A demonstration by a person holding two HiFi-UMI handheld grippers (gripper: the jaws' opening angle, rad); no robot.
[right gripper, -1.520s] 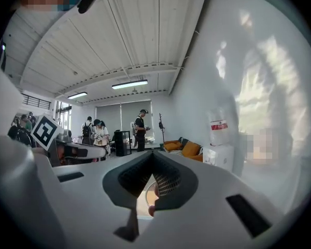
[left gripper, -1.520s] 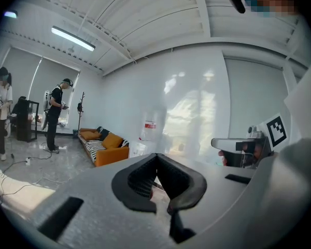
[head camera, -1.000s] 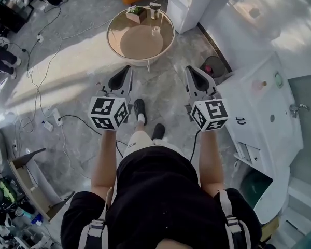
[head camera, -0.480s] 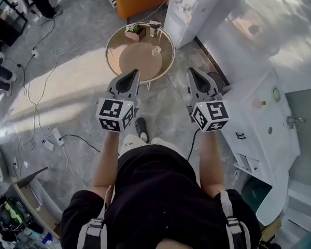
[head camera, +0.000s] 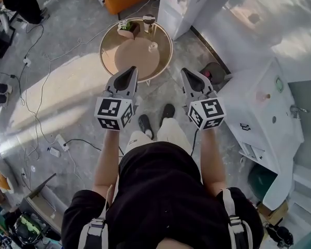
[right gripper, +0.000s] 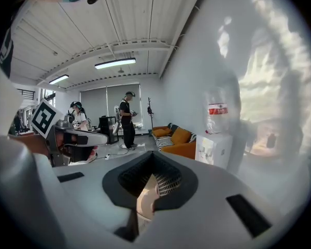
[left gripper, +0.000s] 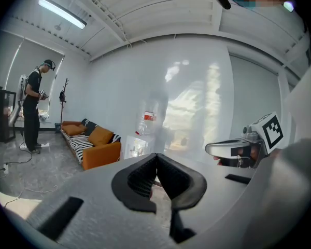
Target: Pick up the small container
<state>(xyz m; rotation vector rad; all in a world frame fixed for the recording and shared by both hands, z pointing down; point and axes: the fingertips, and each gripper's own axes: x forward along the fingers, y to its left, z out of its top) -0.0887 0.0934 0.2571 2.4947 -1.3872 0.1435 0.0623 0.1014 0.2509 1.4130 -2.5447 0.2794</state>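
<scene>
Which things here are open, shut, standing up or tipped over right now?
left gripper: shut, empty, in the air short of the round wooden table
right gripper: shut, empty, in the air too
small clear container: upright on the table, untouched
small wooden planter box: upright near the table's far edge
pale cup with a dark top: upright beside the planter

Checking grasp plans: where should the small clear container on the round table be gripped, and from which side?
Likely its side wall, approached level from the person's side: the small clear container stands upright, on its own, near the round table's right edge.
</scene>
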